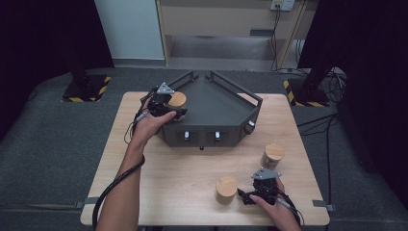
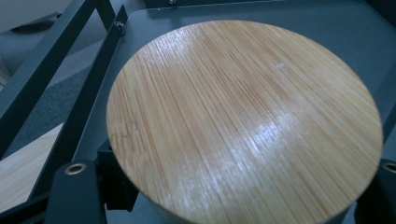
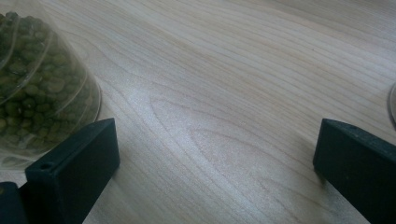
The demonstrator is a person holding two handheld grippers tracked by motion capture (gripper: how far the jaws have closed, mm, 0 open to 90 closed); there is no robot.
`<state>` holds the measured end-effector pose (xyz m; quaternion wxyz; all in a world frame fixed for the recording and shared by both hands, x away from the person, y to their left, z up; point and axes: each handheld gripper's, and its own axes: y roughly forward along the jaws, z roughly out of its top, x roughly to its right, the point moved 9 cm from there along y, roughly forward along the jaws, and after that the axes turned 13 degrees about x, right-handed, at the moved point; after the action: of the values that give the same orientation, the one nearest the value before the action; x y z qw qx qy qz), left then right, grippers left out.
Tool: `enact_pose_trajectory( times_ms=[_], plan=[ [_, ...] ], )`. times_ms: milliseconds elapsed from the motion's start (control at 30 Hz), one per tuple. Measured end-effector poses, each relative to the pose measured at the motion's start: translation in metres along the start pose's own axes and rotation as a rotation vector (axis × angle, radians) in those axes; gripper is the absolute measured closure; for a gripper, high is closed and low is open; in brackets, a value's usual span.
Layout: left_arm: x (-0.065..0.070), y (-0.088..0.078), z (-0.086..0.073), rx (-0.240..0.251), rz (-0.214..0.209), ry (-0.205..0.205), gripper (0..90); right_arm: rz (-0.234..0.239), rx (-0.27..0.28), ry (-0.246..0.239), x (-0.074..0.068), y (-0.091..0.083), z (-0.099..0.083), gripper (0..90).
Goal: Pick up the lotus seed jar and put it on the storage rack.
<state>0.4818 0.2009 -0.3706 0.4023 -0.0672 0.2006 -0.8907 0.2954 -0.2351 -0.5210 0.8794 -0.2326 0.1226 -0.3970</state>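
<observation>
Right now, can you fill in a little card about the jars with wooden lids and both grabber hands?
Left gripper: shut on a jar with a round bamboo lid, at the left corner of the dark grey metal tray.
Right gripper: open, low over the pale wooden table.
Clear jar of green beans: just beside its left jaw, not held.
Third wooden-lidded jar: standing on the table, apart.
</observation>
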Motion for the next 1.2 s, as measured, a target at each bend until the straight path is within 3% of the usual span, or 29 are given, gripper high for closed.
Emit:
enact_pose_trajectory(
  times_ms=[233, 567, 1033, 1200],
  plan=[
    [-0.0051, 0.0002, -0.0020, 0.001, -0.010, -0.037, 24.3, 0.001, 0.000, 0.000, 0.0001, 0.0000, 0.0000, 0.4],
    [-0.0047, 0.0018, 0.0005, -0.013, -0.010, -0.039, 24.0, 0.001, 0.000, 0.000, 0.0001, 0.0000, 0.0000, 0.4],
    [-0.0033, 0.0034, 0.0050, -0.040, -0.005, -0.010, 22.9, 0.001, 0.000, 0.000, 0.0001, 0.0000, 0.0000, 0.4],
    [0.0006, 0.0039, 0.0080, -0.049, -0.005, 0.010, 15.1, 0.001, 0.000, 0.000, 0.0001, 0.0000, 0.0000, 0.4]
  ],
)
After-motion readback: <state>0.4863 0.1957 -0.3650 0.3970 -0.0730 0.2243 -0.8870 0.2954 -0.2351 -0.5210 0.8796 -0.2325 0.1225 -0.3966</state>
